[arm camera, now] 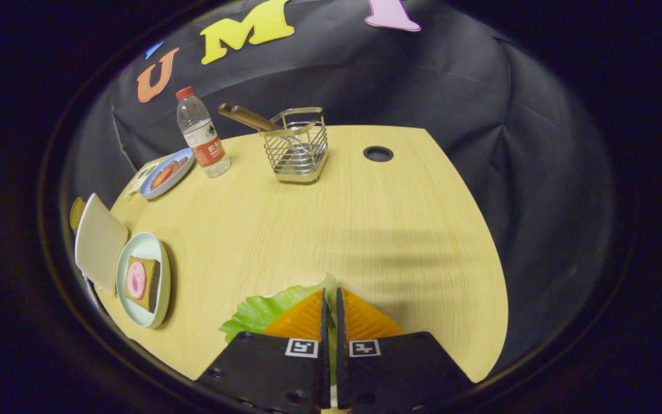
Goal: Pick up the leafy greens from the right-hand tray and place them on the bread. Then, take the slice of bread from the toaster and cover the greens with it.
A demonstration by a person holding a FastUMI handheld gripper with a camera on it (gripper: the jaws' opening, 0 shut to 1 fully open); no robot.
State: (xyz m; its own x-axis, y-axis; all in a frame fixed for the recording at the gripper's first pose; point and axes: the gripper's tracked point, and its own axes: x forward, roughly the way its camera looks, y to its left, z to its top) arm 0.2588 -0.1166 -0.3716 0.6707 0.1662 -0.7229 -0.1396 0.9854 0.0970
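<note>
Far left of my jaws I see the bread (142, 283) on a plate (153, 319), well apart. The gripper (331, 300) is clenched on the leafy greens (265, 310), which spill left above the table (365, 230).

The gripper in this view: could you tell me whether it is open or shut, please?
Shut on the leafy greens. The gripper has its fingers nearly together, with a thin strip of leaf pinched between them and the rest spreading out to one side above the table.
</note>
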